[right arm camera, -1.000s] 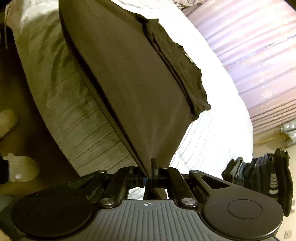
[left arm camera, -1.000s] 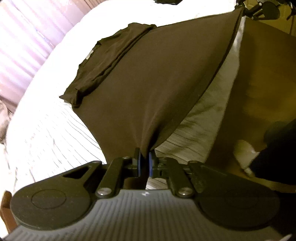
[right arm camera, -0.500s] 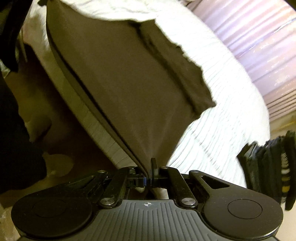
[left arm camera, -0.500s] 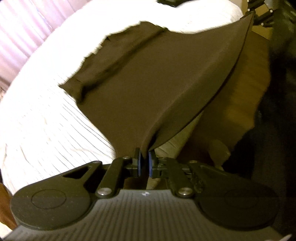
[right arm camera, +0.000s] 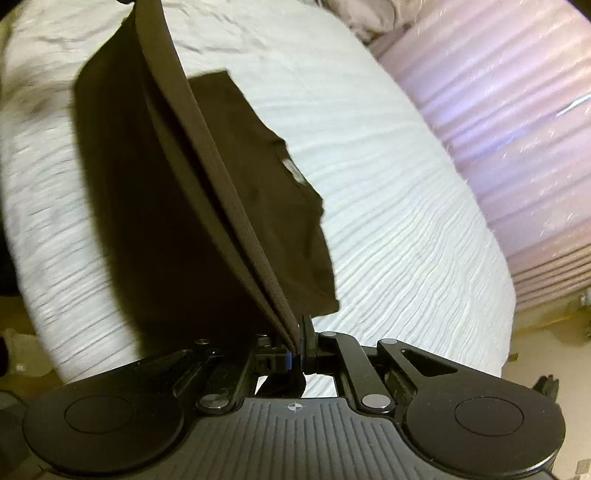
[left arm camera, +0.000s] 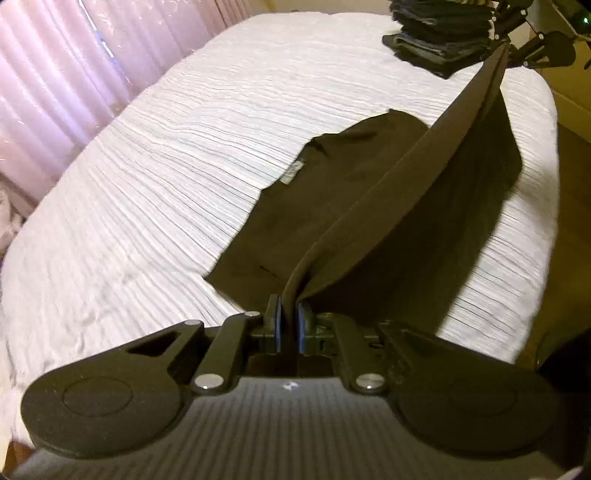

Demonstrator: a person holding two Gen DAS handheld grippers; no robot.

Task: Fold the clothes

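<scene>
A dark brown T-shirt (left arm camera: pixel 325 192) lies partly on the white bed, its neck label (left arm camera: pixel 293 170) showing. Its lower hem is lifted and stretched taut in the air above the rest of the shirt. My left gripper (left arm camera: pixel 289 314) is shut on one hem corner. My right gripper (right arm camera: pixel 297 334) is shut on the other corner, and it also appears far off in the left wrist view as the right gripper (left arm camera: pixel 517 26). In the right wrist view the T-shirt (right arm camera: pixel 280 206) lies flat beyond the raised hem.
The white ribbed bedspread (left arm camera: pixel 184 155) covers the bed (right arm camera: pixel 406 221). A stack of folded dark clothes (left arm camera: pixel 439 33) sits at the bed's far end. Pink curtains (left arm camera: pixel 55 74) run along the far side. Wooden floor (left arm camera: pixel 569 206) lies past the bed's near edge.
Both grippers have carried the hem up and over the bed toward the collar. The shirt's body, hanging off the bed edge before, now arches above its upper part.
</scene>
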